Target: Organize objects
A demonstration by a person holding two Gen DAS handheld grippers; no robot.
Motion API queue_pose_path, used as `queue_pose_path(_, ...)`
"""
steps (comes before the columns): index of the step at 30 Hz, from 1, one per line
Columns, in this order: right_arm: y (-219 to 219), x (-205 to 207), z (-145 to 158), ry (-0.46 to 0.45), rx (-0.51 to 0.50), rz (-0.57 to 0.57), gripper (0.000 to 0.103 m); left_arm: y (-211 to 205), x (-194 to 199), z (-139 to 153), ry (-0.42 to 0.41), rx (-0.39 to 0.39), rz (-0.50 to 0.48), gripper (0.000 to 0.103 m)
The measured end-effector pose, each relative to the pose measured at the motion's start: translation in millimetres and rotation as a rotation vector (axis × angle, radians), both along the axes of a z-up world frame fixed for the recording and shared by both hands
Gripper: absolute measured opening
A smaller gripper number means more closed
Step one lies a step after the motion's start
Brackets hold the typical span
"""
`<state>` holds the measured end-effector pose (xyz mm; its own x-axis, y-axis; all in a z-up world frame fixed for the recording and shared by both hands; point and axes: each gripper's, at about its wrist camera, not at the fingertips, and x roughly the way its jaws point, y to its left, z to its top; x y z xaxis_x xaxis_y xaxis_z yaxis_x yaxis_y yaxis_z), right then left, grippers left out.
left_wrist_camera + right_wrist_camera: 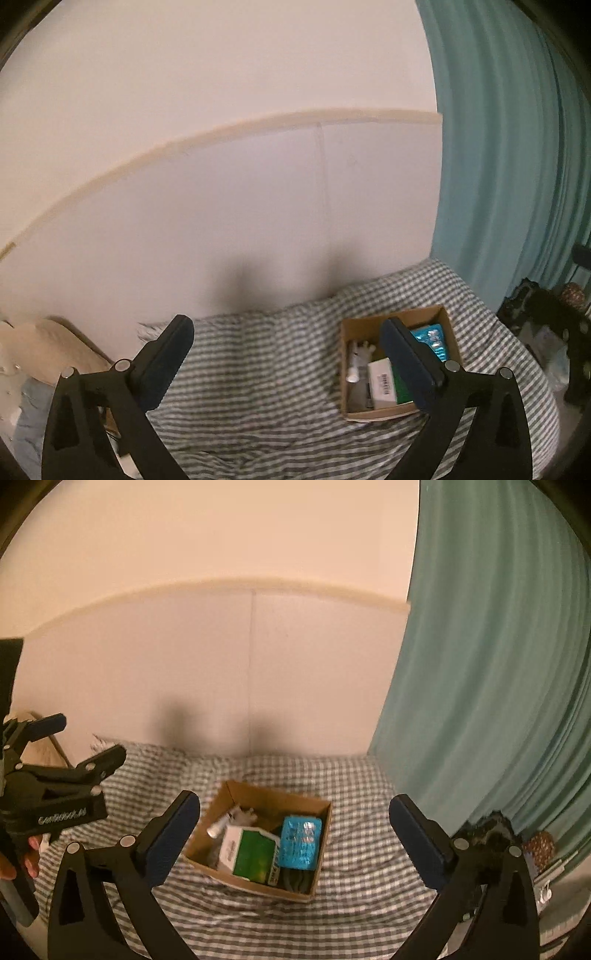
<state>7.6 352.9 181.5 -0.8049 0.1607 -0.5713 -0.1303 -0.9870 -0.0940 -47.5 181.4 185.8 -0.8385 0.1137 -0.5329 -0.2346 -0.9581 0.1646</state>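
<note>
- Surface: a bed under a grey-and-white checked cover (369,856); the cloth lies rumpled in shallow folds, most of all toward its left edge.
- Room: a pale padded headboard (221,672) with a cream top rail runs along the far edge of the bed, with a plain wall above it. A teal curtain (498,664) hangs at the bed's far right corner.
- Off the bed's right edge I see dark clutter (546,317), too blurred to identify. At the left edge stands a light wooden piece (66,343), shape unclear.
- Task item: an open cardboard box (236,794) sits on the cover, in the right half of the bed near the far edge, turned askew to the headboard.
- Box contents: a white-and-green carton (251,853) lies in the middle; a blue patterned packet (301,842) rests beside it on the right; a small white tube (218,829) and a pale item lie at the left wall. Something dark fills the near right corner, which I cannot identify.
- Left gripper (291,354): fingers spread wide and empty, raised above the cover, with the box behind its right finger.
- Right gripper (295,830): fingers released, wide apart, grasping nothing, with the box framed between them below.
- In the right wrist view the left gripper shows at the left margin, fingers parted.
</note>
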Motion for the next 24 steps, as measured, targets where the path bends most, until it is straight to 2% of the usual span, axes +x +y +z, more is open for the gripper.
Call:
queue_pose_path(4,-12,16,9,0.083,0.005,0.007,0.103,-18,31,-1,0.134,-0.027,0.057,0.103)
queue_pose_path(7,-22,29,4,0.166,0.01,0.001,0.103,-33,44,-17,0.204,0.004,0.105,0.103)
queue_pose_path(9,-26,32,-6,0.218,0.008,0.0,0.103,-41,44,-31,0.218,0.046,0.141,0.103)
queue_pose_path(11,-26,30,-18,0.251,-0.006,-0.007,0.103,-47,39,-49,0.192,0.083,0.165,0.103)
queue_pose_path(14,-25,23,-45,0.26,-0.022,0.011,0.103,-52,30,-75,0.166,0.135,0.186,0.103)
queue_pose_path(16,-26,22,-69,0.264,0.003,0.002,0.103,-51,26,-94,0.154,0.143,0.2,0.103)
queue_pose_path(21,-24,10,-120,0.192,0.031,0.009,0.103,-40,26,-114,0.167,0.1,0.186,0.103)
queue_pose_path(24,-17,1,-139,0.145,0.003,0.006,0.103,-41,29,-118,0.157,0.126,0.175,0.103)
